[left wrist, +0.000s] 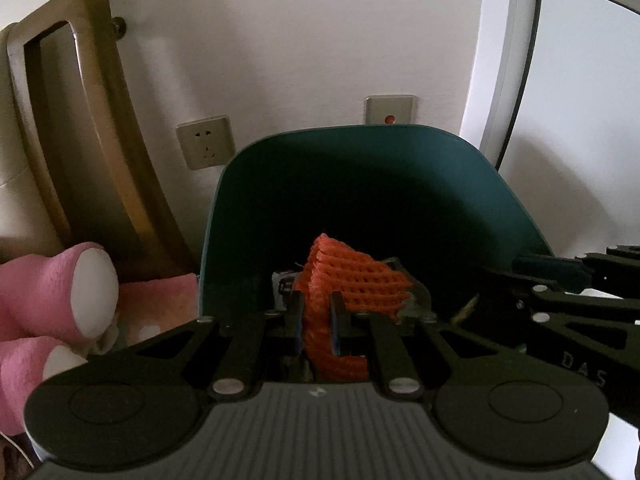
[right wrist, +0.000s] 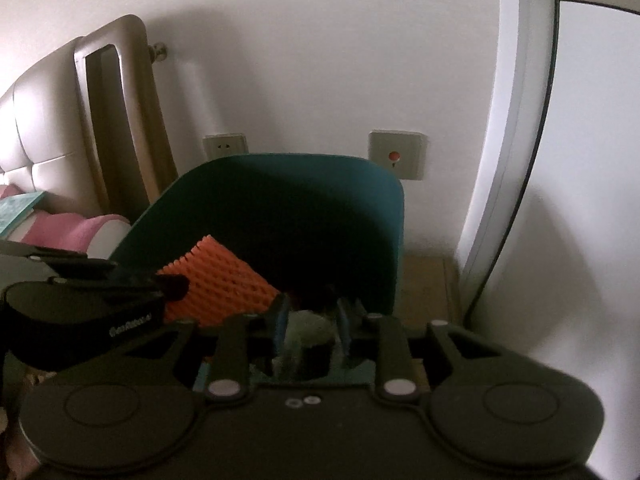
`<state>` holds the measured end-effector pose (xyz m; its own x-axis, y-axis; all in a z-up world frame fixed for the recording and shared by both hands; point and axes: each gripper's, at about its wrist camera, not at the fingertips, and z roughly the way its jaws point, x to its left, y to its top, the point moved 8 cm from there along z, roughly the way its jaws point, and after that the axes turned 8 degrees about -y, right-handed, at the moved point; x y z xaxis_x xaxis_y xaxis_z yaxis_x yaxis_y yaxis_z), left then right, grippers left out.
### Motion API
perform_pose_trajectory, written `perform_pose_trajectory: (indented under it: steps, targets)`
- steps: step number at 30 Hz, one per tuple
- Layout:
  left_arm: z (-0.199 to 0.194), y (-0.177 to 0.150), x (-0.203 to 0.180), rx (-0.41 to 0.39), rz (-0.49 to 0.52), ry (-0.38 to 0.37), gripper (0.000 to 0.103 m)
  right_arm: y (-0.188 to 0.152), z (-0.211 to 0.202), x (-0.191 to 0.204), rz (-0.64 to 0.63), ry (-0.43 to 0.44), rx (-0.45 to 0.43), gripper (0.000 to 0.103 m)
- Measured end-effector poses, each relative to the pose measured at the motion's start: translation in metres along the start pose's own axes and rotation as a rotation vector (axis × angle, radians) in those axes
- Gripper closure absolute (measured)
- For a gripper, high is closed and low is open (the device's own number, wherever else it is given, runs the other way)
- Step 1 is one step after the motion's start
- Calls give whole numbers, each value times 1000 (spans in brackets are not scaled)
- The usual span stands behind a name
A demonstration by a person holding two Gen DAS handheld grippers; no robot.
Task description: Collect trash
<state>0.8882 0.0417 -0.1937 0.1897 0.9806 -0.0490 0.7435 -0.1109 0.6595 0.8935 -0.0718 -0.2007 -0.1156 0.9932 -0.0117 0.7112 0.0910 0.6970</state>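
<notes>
Two hand-held grippers work over one teal bin [left wrist: 400, 184]. The left gripper [left wrist: 316, 308] is clenched on one orange foam net [left wrist: 352, 280], held above the bin's opening; its lower part is hidden behind the jaws. The right gripper [right wrist: 310, 320] stands with jaws apart around a pale greenish object [right wrist: 310, 326] — dim and blurred, so whether the pads press it cannot be told. Two wall plates sit behind the bin: one socket [left wrist: 205, 142] and one switch with a red dot [left wrist: 390, 111]. Only the left view shows the pink plush toy [left wrist: 60, 280] clearly; only the right view shows the padded headboard [right wrist: 40, 120]. Scraps at the bin's bottom stay indistinct — possibly wrappers.
</notes>
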Motion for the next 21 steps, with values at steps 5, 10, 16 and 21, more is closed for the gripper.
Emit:
perform_pose_trajectory:
  steps: [5, 10, 16, 21]
  targets:
    - [-3, -3, 1, -4, -27, -12, 75, -4, -11, -1, 4, 9, -3, 72]
    - [-21, -3, -4, -57, -37, -29, 40, -3, -28, -3, 18, 21, -24, 69]
    - [-49, -1, -11, -92, -62, -64, 33, 1, -60, -5, 33, 34, -67, 60]
    - [-80, -3, -13, -122, -77, -79, 23, 5, -92, -5, 33, 49, -97, 54]
